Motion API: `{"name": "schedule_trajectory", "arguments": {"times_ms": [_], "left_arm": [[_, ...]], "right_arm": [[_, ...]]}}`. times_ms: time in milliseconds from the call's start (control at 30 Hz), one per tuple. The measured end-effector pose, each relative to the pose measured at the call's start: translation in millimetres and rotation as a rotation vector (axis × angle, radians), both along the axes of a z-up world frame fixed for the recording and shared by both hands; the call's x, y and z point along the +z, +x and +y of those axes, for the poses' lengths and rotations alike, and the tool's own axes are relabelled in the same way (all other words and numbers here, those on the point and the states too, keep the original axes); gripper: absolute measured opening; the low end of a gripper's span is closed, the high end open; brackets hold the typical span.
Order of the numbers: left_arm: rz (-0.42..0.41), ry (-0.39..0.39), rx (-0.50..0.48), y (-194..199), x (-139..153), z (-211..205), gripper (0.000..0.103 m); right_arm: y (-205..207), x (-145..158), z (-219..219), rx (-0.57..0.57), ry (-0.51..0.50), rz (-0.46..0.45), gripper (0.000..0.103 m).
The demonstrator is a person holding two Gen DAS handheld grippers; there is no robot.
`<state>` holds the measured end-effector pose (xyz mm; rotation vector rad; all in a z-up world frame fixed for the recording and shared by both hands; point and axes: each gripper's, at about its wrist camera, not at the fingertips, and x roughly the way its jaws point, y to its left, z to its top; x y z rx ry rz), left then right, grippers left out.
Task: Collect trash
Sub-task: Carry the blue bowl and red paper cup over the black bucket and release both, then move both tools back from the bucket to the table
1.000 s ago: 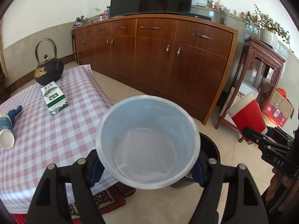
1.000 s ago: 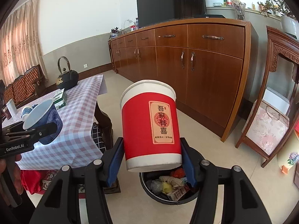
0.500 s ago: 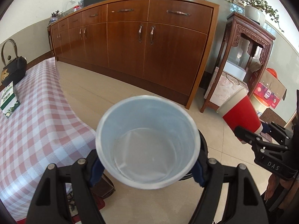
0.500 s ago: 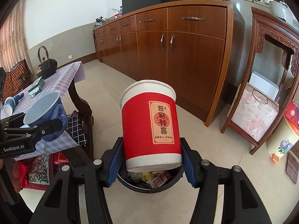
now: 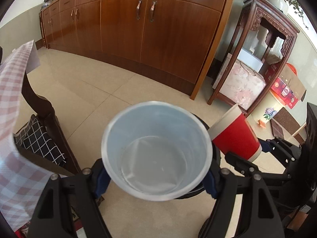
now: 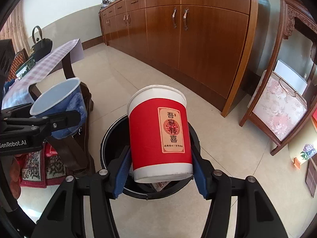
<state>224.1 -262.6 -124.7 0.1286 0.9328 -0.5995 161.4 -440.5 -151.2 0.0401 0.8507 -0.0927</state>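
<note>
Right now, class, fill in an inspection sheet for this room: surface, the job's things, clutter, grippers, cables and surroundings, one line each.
Surface: pale tiled floor; a table under a checked cloth stands at the left.
Job's things: red paper cup, upright and slightly tilted, above the black bin; blue cup, mouth toward the camera, looks empty.
Clutter: rubbish partly visible inside the bin; a black kettle and a green box on the table.
Grippers: right gripper clamped on the red paper cup; left gripper clamped on the blue cup.
Cables: nothing seen.
Surroundings: long wooden sideboard, carved wooden stand, patterned rug.
</note>
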Motion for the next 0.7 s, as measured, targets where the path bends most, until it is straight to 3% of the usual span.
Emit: {"name": "schedule_trajectory", "arguments": {"times_ms": [300,333,367,400,433,700], "left_arm": [[0.085,0.026,-0.019,17,-34,-17,0.078],[0.095,0.047,-0.001,22,-40,-20,0.079],[0.096,0.055,0.012,24,-42,-20,0.087],[0.087,0.056,0.019,23,-42,-18,0.099],[0.071,0.061,0.031,22,-39,-15,0.101],[0.009,0.076,0.036,11,-25,-2,0.101]], "right_arm": [[35,-60,-6,0.088,-0.016,0.131,0.061],[36,-63,-5,0.099,-0.017,0.132,0.063],[38,-69,-4,0.102,-0.051,0.124,0.070],[38,-75,-4,0.080,-0.085,0.139,0.095],[38,-80,-8,0.066,-0.083,0.163,0.100],[24,-80,-23,-0.047,-0.078,0.197,0.100]]}}
